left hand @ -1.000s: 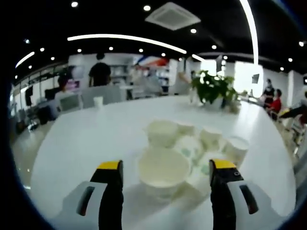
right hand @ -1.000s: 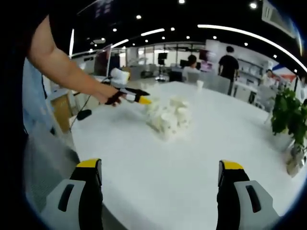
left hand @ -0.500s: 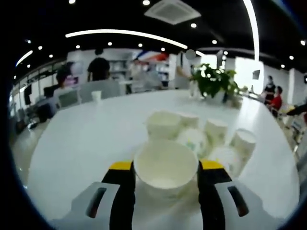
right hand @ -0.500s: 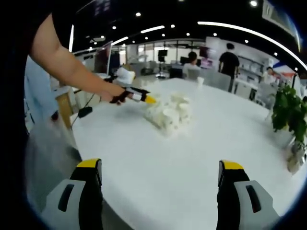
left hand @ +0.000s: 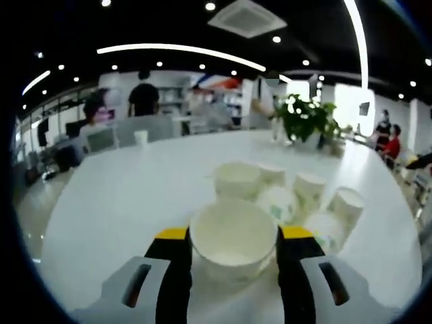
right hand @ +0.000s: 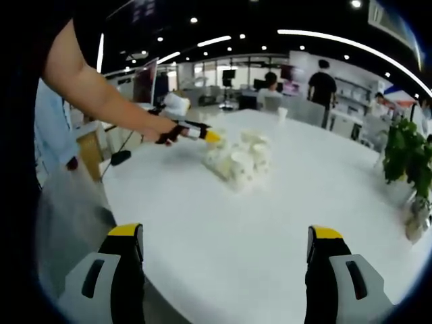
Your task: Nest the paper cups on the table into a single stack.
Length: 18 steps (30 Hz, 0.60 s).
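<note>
Left gripper view: left gripper (left hand: 231, 236) jaws clenched on the near cup (left hand: 233, 241), one yellow-tipped jaw against each side of it, open mouth facing the camera, upright. Rest of the cups (left hand: 291, 199) sit in a loose cluster on the white table (left hand: 121, 196) just behind the near cup, some upright, some tipped on their sides. Potted plant (left hand: 307, 121) stands beyond the cluster at the table's far edge. Right gripper view: right gripper (right hand: 226, 239) jaws wide apart, nothing between them, well away from the cluster, bare table under them. Person's hand (right hand: 158, 130) reaches to the cluster with the left gripper.
</note>
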Each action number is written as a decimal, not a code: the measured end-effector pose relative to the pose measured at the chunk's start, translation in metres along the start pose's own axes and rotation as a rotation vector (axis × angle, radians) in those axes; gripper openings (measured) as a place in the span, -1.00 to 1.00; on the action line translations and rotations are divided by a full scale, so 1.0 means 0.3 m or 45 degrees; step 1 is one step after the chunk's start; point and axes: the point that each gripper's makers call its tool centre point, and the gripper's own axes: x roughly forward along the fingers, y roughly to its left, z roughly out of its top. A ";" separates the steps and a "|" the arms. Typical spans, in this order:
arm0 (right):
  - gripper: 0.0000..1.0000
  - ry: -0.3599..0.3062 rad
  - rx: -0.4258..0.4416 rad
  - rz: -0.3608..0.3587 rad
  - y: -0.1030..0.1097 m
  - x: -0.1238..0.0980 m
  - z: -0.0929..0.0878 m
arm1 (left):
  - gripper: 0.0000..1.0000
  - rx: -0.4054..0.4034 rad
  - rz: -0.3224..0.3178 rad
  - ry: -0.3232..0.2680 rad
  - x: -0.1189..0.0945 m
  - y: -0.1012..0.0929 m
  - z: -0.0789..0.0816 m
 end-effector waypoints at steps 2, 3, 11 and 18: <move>1.00 -0.002 -0.001 0.001 0.003 0.000 0.001 | -0.05 0.003 0.001 -0.006 -0.007 0.001 0.008; 1.00 -0.003 0.000 0.002 0.004 0.000 0.002 | -0.05 0.001 0.001 -0.008 -0.010 0.002 0.010; 1.00 -0.017 0.007 0.001 0.010 -0.008 0.009 | -0.04 -0.016 0.000 -0.001 -0.043 0.006 0.025; 1.00 -0.035 0.002 0.012 0.020 -0.003 0.023 | -0.05 -0.006 -0.008 -0.037 -0.078 0.004 0.069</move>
